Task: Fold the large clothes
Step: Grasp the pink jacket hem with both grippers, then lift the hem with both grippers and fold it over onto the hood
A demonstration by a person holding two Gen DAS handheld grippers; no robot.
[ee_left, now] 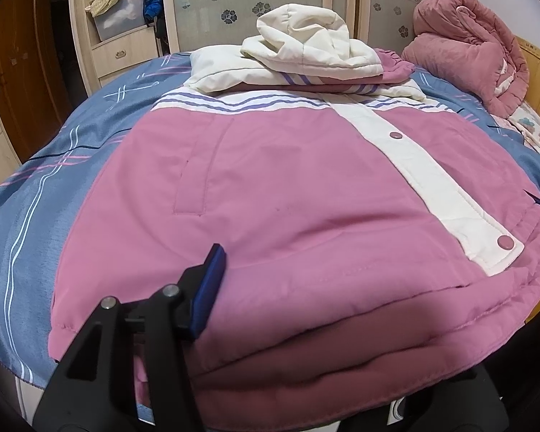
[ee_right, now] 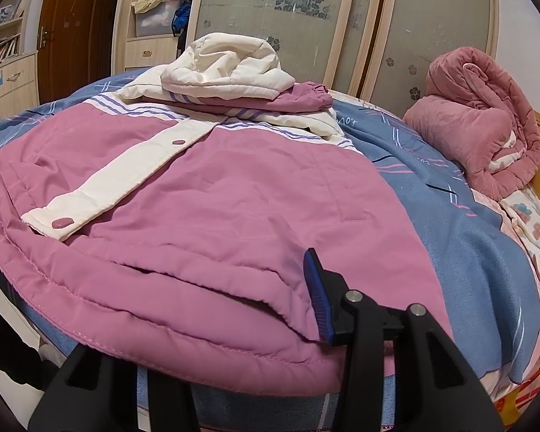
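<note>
Pink jacket hem lies between each hand-held gripper's fingers; whether they clamp it, I cannot tell

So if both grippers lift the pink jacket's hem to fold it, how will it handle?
The pink jacket looks padded and quilted, so it will probably bend in a thick, springy roll rather than crease flat. Its smooth shell may slip between the fingers. The cream hood piled on top will likely flop.
</note>
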